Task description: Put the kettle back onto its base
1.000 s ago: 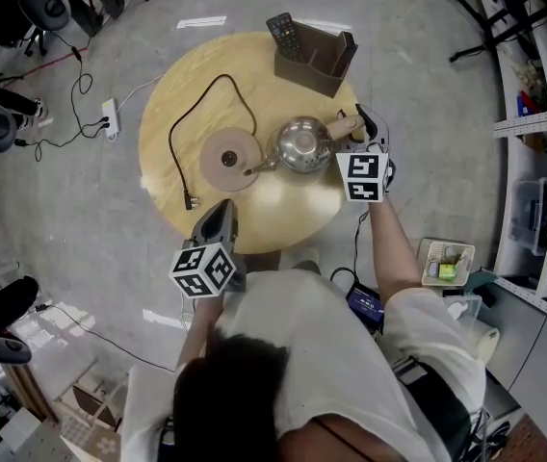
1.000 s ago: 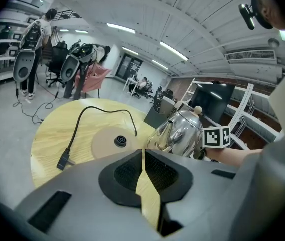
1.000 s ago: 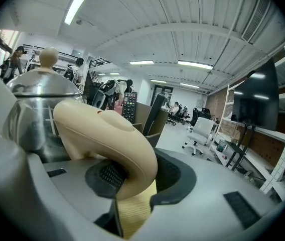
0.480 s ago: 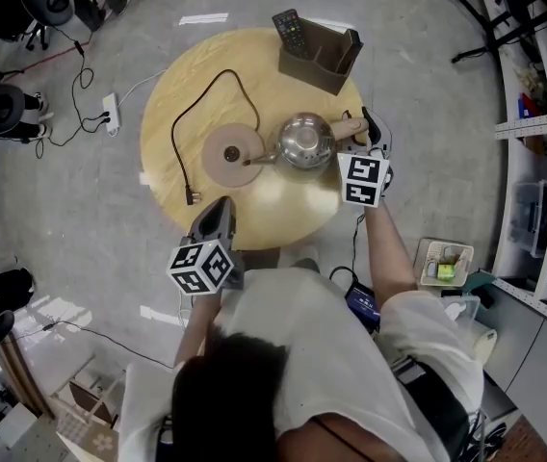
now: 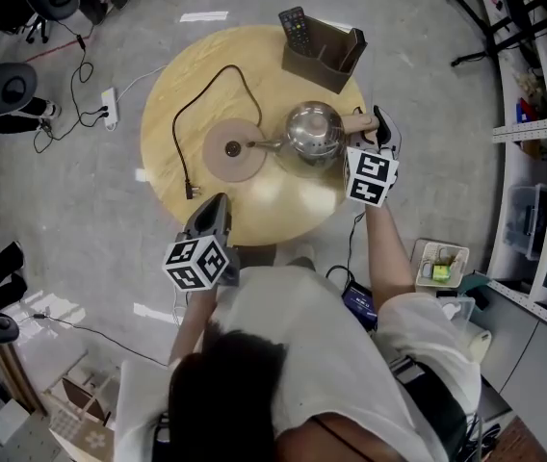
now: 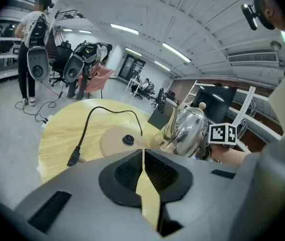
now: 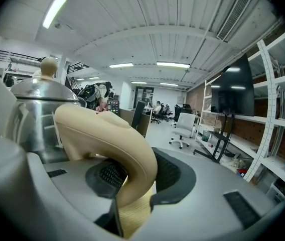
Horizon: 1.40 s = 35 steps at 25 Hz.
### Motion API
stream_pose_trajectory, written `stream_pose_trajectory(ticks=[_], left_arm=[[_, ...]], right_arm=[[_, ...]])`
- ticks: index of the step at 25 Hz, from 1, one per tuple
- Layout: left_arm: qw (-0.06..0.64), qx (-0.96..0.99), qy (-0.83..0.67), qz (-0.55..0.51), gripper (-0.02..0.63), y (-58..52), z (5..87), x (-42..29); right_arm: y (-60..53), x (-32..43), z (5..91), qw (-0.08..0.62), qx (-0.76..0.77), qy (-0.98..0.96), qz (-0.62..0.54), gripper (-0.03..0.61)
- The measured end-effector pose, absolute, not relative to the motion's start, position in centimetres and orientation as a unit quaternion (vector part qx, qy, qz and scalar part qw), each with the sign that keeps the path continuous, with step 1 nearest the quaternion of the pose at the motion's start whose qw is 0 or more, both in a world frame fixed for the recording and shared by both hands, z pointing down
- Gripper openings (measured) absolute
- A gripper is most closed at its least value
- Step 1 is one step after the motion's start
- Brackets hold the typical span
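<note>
- Kettle (image 5: pixel 312 133) at 3 o'clock of base (image 5: pixel 233 150), not seated, spout tip over the base rim.
- Right gripper (image 5: pixel 371 135): jaws half-closed, clamped on beige handle (image 7: pixel 110 134).
- Left gripper (image 5: pixel 212 221): jaws together, empty, at 6 o'clock edge of table (image 5: pixel 254 200).
- Kettle bottom hidden behind the left gripper's body; table contact unclear.

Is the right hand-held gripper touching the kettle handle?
Touching. In the right gripper view, the right hand-held gripper has its jaws closed on the kettle handle, with no gap showing.
</note>
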<state>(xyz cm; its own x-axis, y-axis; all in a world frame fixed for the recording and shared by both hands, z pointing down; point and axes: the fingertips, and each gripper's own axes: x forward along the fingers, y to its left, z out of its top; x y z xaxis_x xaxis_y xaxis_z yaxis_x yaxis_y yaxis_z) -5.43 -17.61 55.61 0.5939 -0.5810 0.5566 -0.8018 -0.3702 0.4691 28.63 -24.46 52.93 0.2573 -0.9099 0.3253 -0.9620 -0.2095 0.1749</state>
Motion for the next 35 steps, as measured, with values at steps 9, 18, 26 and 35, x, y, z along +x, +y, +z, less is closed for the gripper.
stream_pose_trajectory(ticks=[9, 18, 26, 35], left_arm=[[0.368, 0.817, -0.426, 0.121, 0.034, -17.4, 54.2, -5.7], [0.361, 0.818, -0.441, 0.079, 0.034, -17.3, 51.8, -7.0], [0.365, 0.806, -0.463, 0.051, 0.034, -17.0, 50.8, -8.9], [0.362, 0.787, -0.499, 0.031, 0.034, -16.3, 50.5, -12.0]], right_arm=[[-24.2, 28.5, 50.8, 0.164, 0.782, -0.596, 0.079, 0.147], [-25.2, 26.6, 48.7, 0.161, 0.779, -0.602, 0.066, 0.147], [-27.0, 23.3, 47.7, 0.165, 0.767, -0.617, 0.063, 0.147], [-29.1, 18.7, 46.9, 0.162, 0.743, -0.648, 0.054, 0.147]])
